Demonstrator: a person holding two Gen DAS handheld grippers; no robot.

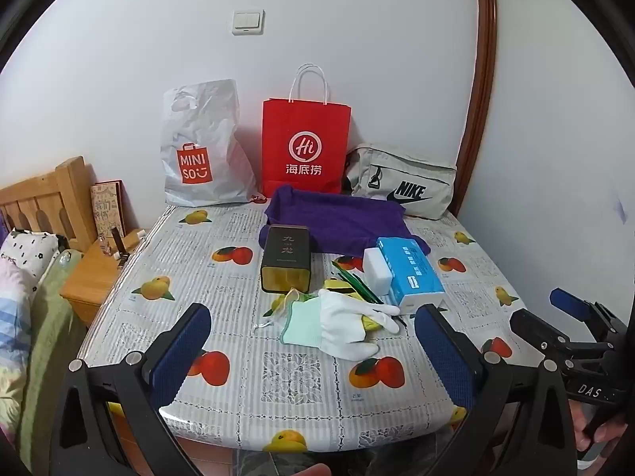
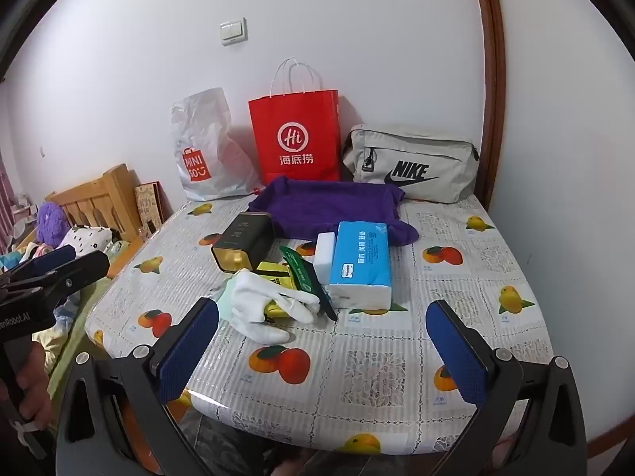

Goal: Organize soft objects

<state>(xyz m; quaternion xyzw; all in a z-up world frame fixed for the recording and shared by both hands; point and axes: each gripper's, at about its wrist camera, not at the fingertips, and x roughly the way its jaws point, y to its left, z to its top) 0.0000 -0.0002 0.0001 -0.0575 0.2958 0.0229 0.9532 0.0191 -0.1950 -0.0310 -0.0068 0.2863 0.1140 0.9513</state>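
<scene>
- The left gripper (image 1: 313,353) is hovering over the near edge of the table (image 1: 238,408), its blue-padded jaws standing wide apart and holding nothing.
- The right gripper (image 2: 321,347) is hanging beside it over the same edge, jaws likewise spread wide and empty.
- A white glove (image 1: 349,327) with a pale green cuff is lying near the front middle of the table, just ahead of both grippers, draping over a yellow packet (image 2: 278,273) and touching a dark green flat strip (image 2: 307,277).
- A purple towel (image 1: 337,218) is lying spread at the back of the table, in front of the bags.
- A blue tissue pack (image 2: 361,261) is resting to the right of the glove, with a white block (image 2: 325,256) pressing against its left side; both are overlapping the towel's front edge.
- A dark tin (image 1: 285,258) with a gold end is lying on its side left of the tissue pack, its far end touching the towel.
- Three containers are leaning on the wall at the back: a white MINISO plastic bag (image 1: 198,146), a red paper bag (image 1: 305,146) with white handles, and a grey Nike pouch (image 1: 405,182). What they are holding cannot be told; the pouch's zip is looking closed.
- A wooden headboard (image 1: 47,194) and bedding are showing to the left of the table.
</scene>
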